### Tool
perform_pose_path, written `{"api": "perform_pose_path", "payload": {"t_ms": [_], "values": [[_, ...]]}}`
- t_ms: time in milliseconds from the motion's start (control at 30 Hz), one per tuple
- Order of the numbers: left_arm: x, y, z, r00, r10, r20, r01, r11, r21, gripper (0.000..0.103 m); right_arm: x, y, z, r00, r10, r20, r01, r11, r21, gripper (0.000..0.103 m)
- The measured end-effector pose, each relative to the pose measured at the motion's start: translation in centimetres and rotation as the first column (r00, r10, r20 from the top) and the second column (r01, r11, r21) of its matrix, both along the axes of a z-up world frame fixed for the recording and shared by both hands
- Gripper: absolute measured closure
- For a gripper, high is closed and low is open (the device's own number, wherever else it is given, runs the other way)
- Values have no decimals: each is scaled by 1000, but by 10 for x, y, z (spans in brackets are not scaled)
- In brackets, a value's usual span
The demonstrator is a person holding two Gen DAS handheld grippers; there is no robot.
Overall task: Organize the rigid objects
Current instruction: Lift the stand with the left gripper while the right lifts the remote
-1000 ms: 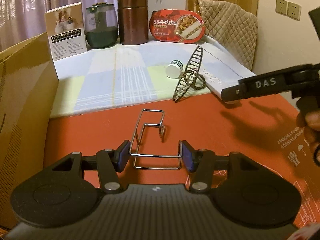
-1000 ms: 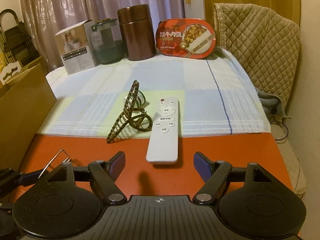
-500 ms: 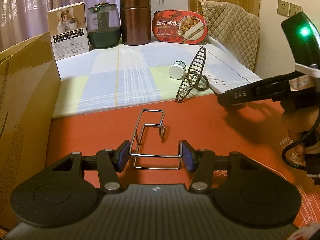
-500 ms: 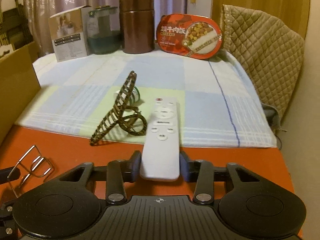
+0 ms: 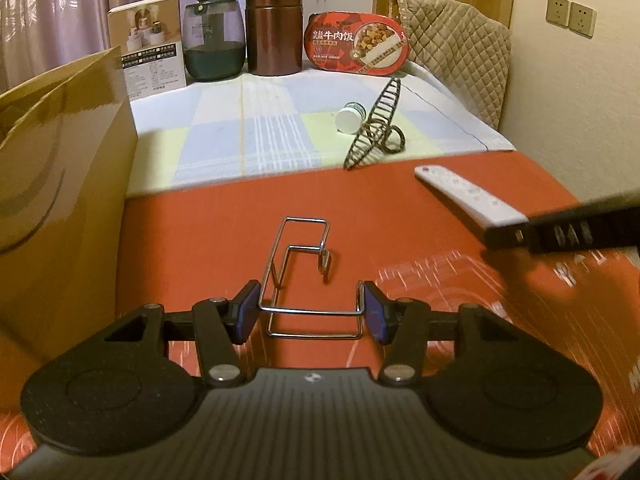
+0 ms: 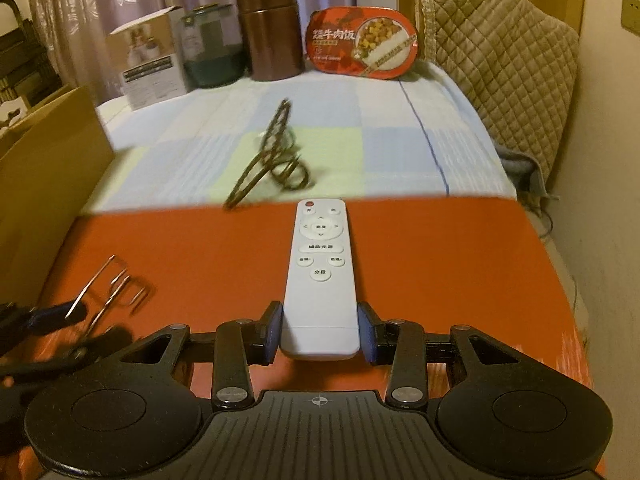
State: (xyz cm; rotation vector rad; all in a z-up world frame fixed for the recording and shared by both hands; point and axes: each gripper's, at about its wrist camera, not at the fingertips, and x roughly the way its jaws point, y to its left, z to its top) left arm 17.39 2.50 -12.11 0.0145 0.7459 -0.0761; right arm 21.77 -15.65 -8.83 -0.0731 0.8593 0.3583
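My left gripper (image 5: pixel 310 312) is shut on a bent silver wire holder (image 5: pixel 298 272) just above the red mat (image 5: pixel 240 216). My right gripper (image 6: pixel 319 334) is shut on the near end of a white remote (image 6: pixel 320 276), held over the red mat (image 6: pixel 440 264). The remote also shows in the left wrist view (image 5: pixel 468 196), with the right gripper's finger at the right edge. A dark wire spiral rack (image 6: pixel 272 160) stands at the edge of the checked cloth; it also shows in the left wrist view (image 5: pixel 378 128), with a small white-capped bottle (image 5: pixel 350 118) behind it.
A cardboard box (image 5: pixel 52 184) stands at the left. At the back stand a product box (image 5: pixel 148 52), a dark glass jar (image 5: pixel 212 44), a brown canister (image 5: pixel 274 28) and a red meal tray (image 5: pixel 358 42). A quilted cushion (image 6: pixel 496 64) lies at the right.
My right gripper closed on the white remote and drew it back from the cloth onto the red mat. My left gripper kept holding the wire holder, barely moving.
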Motion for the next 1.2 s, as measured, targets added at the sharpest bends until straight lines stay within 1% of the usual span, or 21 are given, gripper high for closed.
{"api": "perform_pose_path", "payload": {"t_ms": [133, 200, 267, 333, 400, 600, 733, 767, 800, 833, 867, 1000, 1100, 1200], "values": [[-17, 2, 1, 1000, -2, -2, 2, 1000, -1, 54, -41, 5, -4, 1000, 22, 1, -22, 1000, -16, 67], [-22, 3, 2, 1000, -1, -3, 1, 1000, -3, 54, -49, 7, -6, 1000, 28, 11, -28, 999, -20, 64], [-23, 4, 2, 1000, 3, -4, -3, 1000, -11, 54, -47, 10, -7, 999, 40, 35, -39, 999, -35, 51], [-23, 5, 3, 1000, 4, -1, -4, 1000, -12, 54, -42, 12, -7, 997, 42, 68, -39, 999, -38, 50], [-22, 6, 3, 1000, 4, 1, -4, 1000, -13, 54, -37, 14, -9, 996, 45, 80, -42, 998, -38, 50], [-23, 6, 2, 1000, 0, 5, 0, 1000, -14, 54, -34, 27, -18, 992, 104, 78, -97, 992, -82, 50], [-23, 5, 1, 1000, -3, 11, 3, 1000, -12, 54, -32, 21, -21, 994, 82, 72, -78, 995, -65, 51], [-23, 5, 1, 1000, -3, 11, 3, 1000, -11, 54, -32, 20, -21, 994, 77, 72, -73, 995, -62, 52], [-23, 5, 0, 1000, -4, 12, 4, 1000, -10, 54, -33, 19, -21, 995, 74, 75, -69, 996, -58, 55], [-23, 5, 0, 1000, -4, 12, 4, 1000, -10, 54, -33, 19, -20, 994, 73, 79, -68, 996, -61, 65], [-23, 5, 0, 1000, -4, 11, 4, 1000, -12, 54, -34, 20, -20, 994, 74, 77, -69, 995, -65, 67], [-25, 5, 2, 1000, -3, 22, 4, 1000, -20, 54, -37, 20, -17, 996, 52, 66, -49, 997, -57, 68], [-25, 4, 8, 999, -10, 35, 11, 999, -30, 54, -45, 22, -10, 992, 66, 107, -61, 997, -55, 68], [-26, 1, 13, 999, -17, 46, 19, 999, -37, 54, -50, 20, -2, 990, 57, 130, -55, 998, -24, 68]]}}
